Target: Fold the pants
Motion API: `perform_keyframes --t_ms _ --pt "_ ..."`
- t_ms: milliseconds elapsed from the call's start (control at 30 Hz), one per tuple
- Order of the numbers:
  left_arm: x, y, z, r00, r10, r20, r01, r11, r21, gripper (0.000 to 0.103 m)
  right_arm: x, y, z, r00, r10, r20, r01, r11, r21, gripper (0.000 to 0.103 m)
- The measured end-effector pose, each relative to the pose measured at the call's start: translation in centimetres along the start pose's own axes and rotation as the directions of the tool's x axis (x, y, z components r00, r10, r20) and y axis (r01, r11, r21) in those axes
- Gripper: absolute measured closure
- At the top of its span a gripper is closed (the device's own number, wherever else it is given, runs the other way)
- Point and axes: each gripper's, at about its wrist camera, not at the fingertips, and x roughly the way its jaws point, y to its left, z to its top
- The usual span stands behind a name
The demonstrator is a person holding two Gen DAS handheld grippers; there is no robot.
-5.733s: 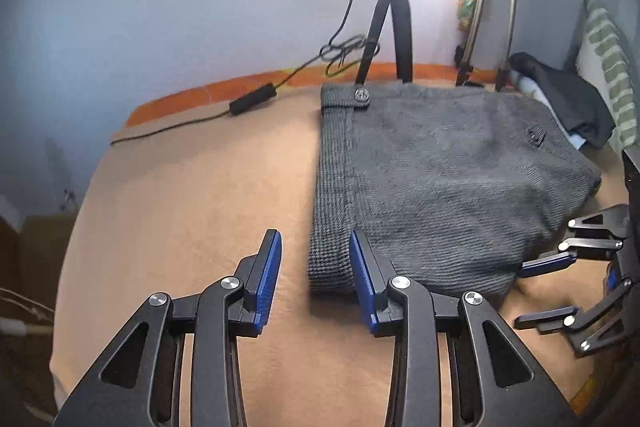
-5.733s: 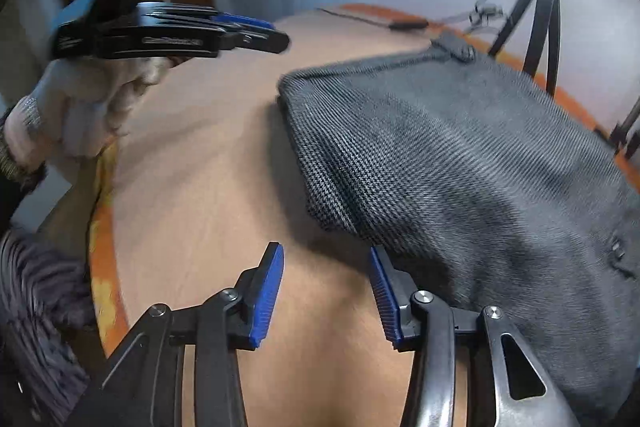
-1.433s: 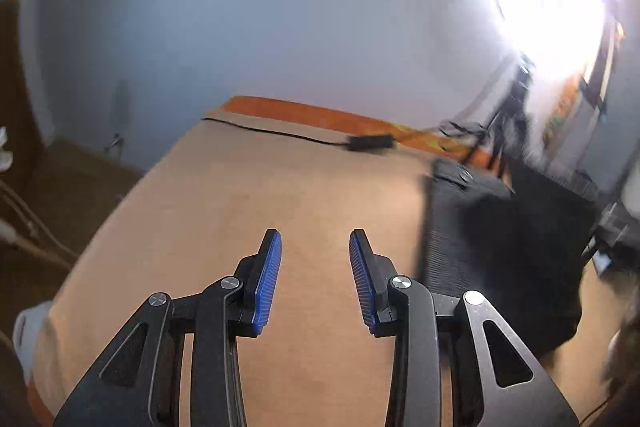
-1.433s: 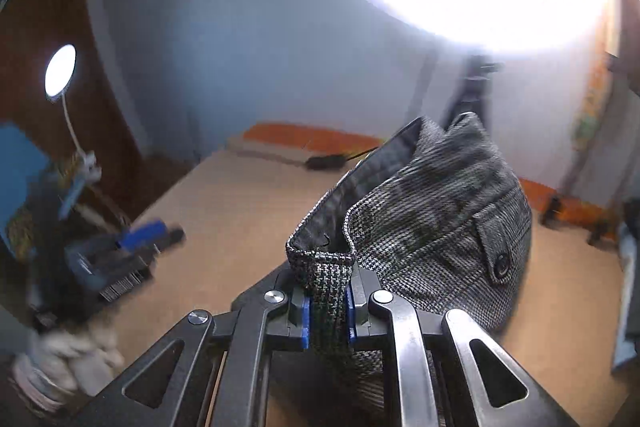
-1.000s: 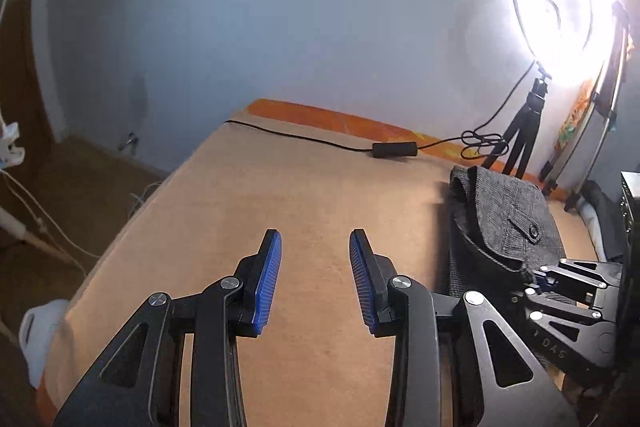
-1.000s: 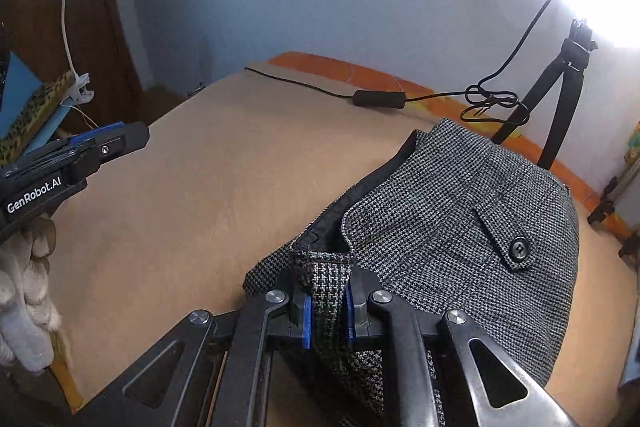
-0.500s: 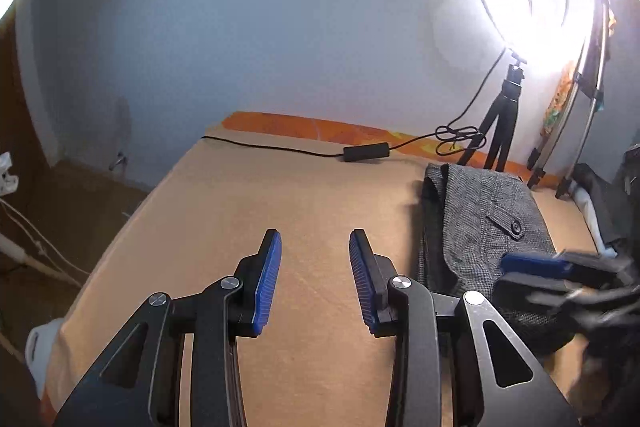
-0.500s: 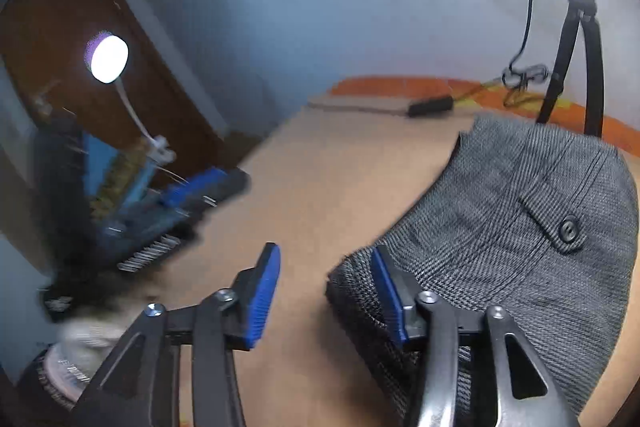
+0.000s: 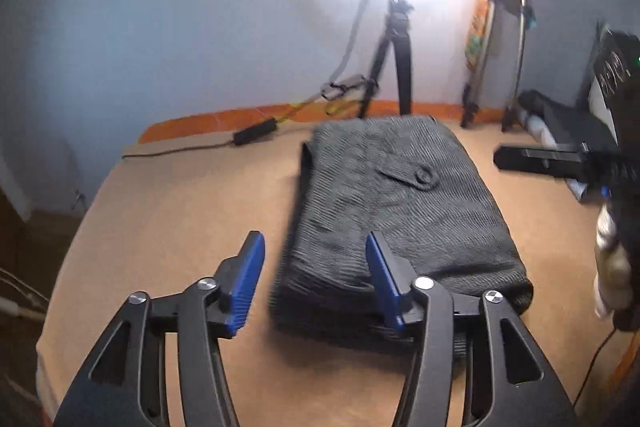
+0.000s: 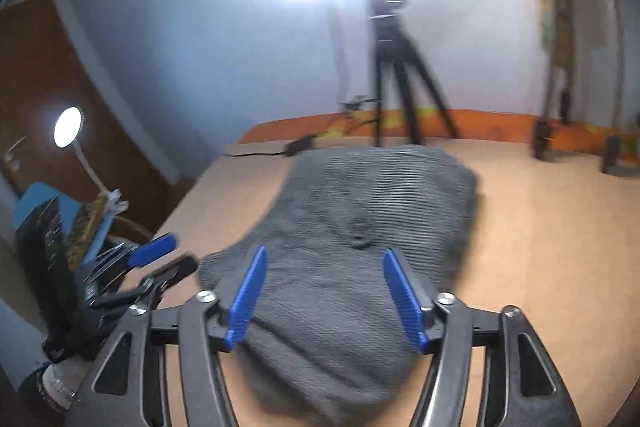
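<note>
The grey checked pants (image 9: 396,203) lie folded into a compact bundle on the tan bed cover (image 9: 180,211), with a buttoned back pocket (image 9: 416,177) facing up. My left gripper (image 9: 314,283) is open and empty, hovering over the bundle's near left corner. My right gripper (image 10: 326,301) is open wide and empty, just above the near end of the pants (image 10: 360,239). The left gripper also shows in the right wrist view (image 10: 144,267), at the bundle's left side. The right gripper shows as a dark body at the right of the left wrist view (image 9: 560,161).
A tripod (image 9: 394,63) under a bright ring light stands behind the bed, with a cable and inline switch (image 9: 256,131) on the cover. Dark clothes (image 9: 560,119) lie at the far right. A desk lamp (image 10: 68,127) and a wooden door are at the left.
My right gripper let go of the pants and opened wide; the bundle now lies flat on the bed. My left gripper opened wider and swung right over the bundle's near corner.
</note>
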Motion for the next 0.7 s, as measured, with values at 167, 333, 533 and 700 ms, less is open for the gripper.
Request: perform_keyframes --t_ms 167,333,533,700 --pt "0.8 -2.2 -0.2 0.999 -0.022 -0.035 0.023 1.0 0.02 0.039 0.4 -4.2 0.9 0.998 -0.063 -0.021 0.064 0.996 0.056 0.031" --pt "2.7 -2.6 -0.5 0.996 -0.016 -0.084 0.018 1.0 0.016 0.039 0.9 -6.9 1.6 0.995 -0.089 -0.041 0.092 0.992 0.085 0.029" --pt "3.7 -2.0 -1.2 0.993 -0.019 -0.117 0.019 1.0 -0.002 0.038 2.0 -9.0 2.7 0.994 -0.092 -0.061 0.098 0.99 0.101 0.028" --pt "3.5 -1.7 -1.3 0.992 -0.04 -0.117 0.037 0.999 -0.028 0.037 3.1 -10.0 3.1 0.995 -0.059 -0.082 0.07 0.988 0.135 0.028"
